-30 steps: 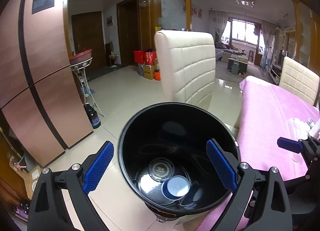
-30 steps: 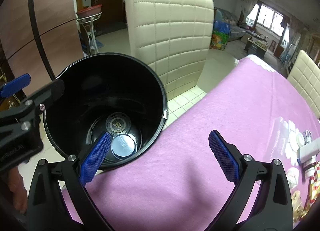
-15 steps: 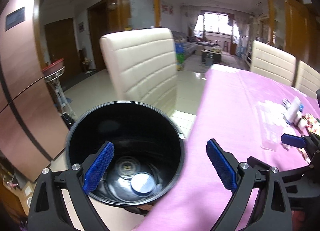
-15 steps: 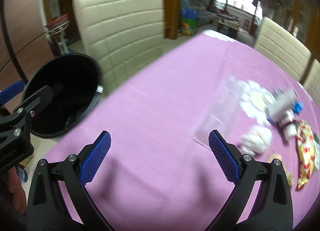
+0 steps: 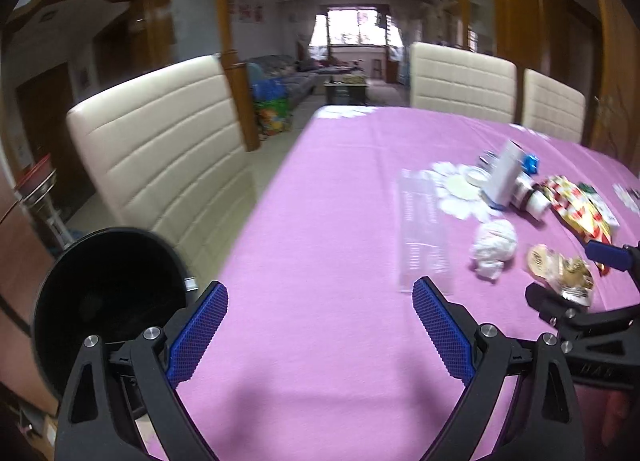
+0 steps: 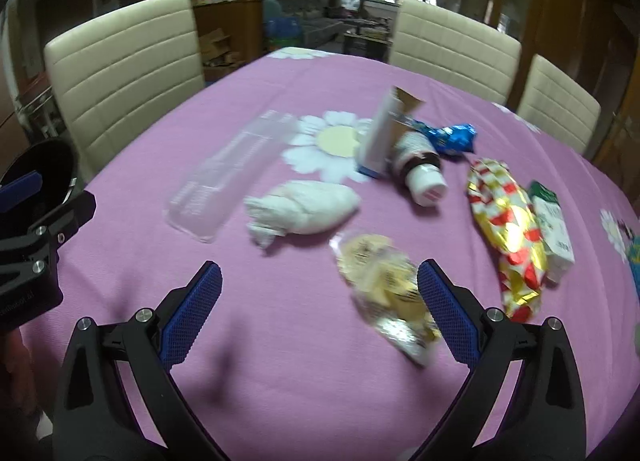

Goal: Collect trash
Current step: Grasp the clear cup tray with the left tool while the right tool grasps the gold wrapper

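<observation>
My right gripper (image 6: 318, 301) hangs over the pink tablecloth (image 6: 280, 373) with its jaws wide apart and nothing between them; its right blue pad sits just beside a crinkled clear-and-gold wrapper (image 6: 384, 293). My left gripper (image 5: 320, 333) is likewise spread apart and empty over bare cloth; the black trash bin (image 5: 108, 301) stands off the table's left edge, just beside its left finger, its inside too dark from here to read.

Beyond the wrapper lies a crumpled white tissue wad (image 6: 300, 209); to its left a clear plastic tray (image 6: 232, 177) lies flat and slanted across the cloth; to the right a red-and-gold foil bag (image 6: 508, 229) lies lengthwise with a green-and-white packet (image 6: 554, 225) touching its far side.

Further back a brown bottle with a white cap (image 6: 420, 165) lies on its side, cap toward me; a white carton (image 6: 384, 137) tilts against it, with a blue foil wrapper (image 6: 452, 137) just behind.

Farthest, cream padded chairs (image 6: 124, 61) ring the table, and a window glows at the end of the room.
</observation>
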Action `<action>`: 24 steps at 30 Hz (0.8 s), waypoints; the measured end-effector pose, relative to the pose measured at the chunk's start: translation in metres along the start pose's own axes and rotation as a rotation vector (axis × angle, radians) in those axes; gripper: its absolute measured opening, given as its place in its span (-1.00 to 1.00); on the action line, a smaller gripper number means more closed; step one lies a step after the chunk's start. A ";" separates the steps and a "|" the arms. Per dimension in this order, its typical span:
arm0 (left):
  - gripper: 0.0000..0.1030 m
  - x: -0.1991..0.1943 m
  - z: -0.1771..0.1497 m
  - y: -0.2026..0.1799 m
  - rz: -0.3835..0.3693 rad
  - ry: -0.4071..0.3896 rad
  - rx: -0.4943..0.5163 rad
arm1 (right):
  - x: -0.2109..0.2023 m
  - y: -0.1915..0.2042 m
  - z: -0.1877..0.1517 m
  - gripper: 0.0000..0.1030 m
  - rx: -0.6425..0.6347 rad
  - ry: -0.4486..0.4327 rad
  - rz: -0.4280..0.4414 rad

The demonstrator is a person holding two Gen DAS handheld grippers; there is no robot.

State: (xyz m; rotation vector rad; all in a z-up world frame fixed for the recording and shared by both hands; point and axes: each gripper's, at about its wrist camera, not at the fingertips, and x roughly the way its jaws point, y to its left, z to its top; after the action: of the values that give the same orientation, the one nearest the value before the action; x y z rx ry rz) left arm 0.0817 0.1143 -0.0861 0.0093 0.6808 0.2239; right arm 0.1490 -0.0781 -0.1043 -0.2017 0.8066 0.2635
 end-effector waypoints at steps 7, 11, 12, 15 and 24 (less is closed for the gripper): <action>0.77 0.024 0.004 -0.048 -0.086 0.039 0.104 | 0.013 -0.037 -0.008 0.87 0.064 0.030 -0.030; 0.77 0.046 0.012 -0.066 -0.135 0.103 0.142 | 0.022 -0.046 -0.010 0.87 0.080 0.053 -0.031; 0.77 0.050 0.012 -0.070 -0.134 0.116 0.154 | 0.026 -0.048 -0.010 0.87 0.088 0.067 -0.029; 0.77 0.063 0.014 -0.075 -0.124 0.154 0.166 | 0.036 -0.052 -0.012 0.86 0.109 0.102 -0.023; 0.77 0.080 0.015 -0.066 -0.139 0.208 0.144 | 0.038 -0.048 -0.014 0.25 0.117 0.104 0.002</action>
State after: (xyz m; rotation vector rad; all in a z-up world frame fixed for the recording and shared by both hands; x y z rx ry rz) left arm 0.1646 0.0675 -0.1290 0.0770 0.9001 0.0417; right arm 0.1798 -0.1216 -0.1379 -0.1055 0.9222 0.2084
